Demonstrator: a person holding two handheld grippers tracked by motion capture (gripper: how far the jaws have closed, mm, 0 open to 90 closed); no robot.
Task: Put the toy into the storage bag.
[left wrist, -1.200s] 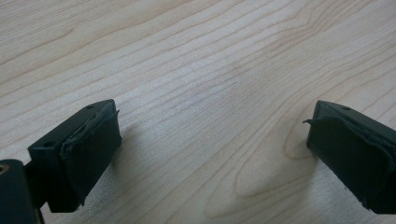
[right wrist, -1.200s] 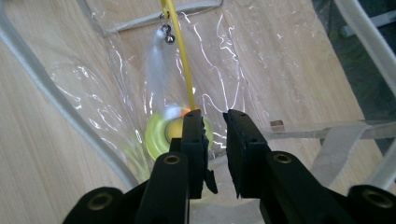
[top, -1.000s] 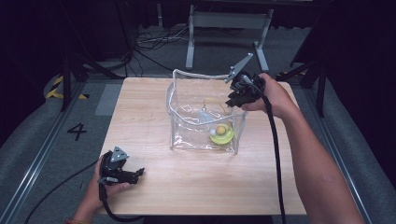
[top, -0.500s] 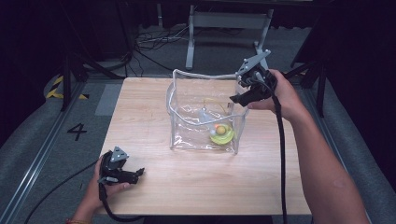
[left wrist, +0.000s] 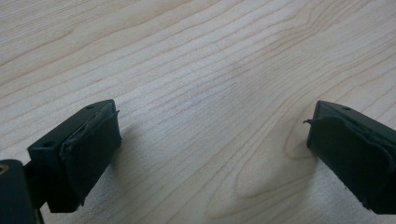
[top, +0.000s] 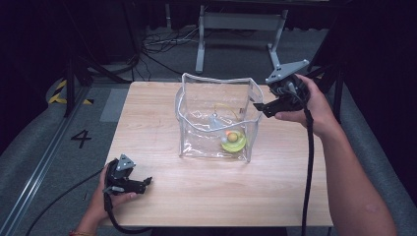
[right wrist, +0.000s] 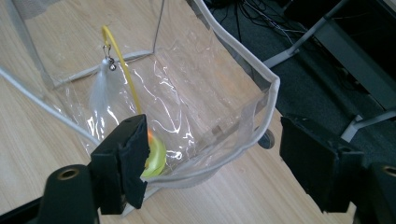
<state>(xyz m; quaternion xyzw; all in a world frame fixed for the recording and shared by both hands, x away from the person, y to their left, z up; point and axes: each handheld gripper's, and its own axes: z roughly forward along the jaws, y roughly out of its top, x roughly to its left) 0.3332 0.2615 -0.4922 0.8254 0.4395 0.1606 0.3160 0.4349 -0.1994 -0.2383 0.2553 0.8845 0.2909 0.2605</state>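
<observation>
Right tongs (top: 259,106), jaws apart, hover beside a clear plastic bag (top: 216,118); left tongs (top: 145,182) rest open near it on the tabletop (top: 147,108).

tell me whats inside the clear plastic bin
Inside the clear bin lies a yellow-green toy with an orange ball, a yellow wand and a white feather. The toy's underside is hidden.

Light wooden tabletop (top: 206,196) was evenly lit, surroundings dark; glare streaked the clear plastic bin (right wrist: 196,112); high view seemed slightly soft.
</observation>
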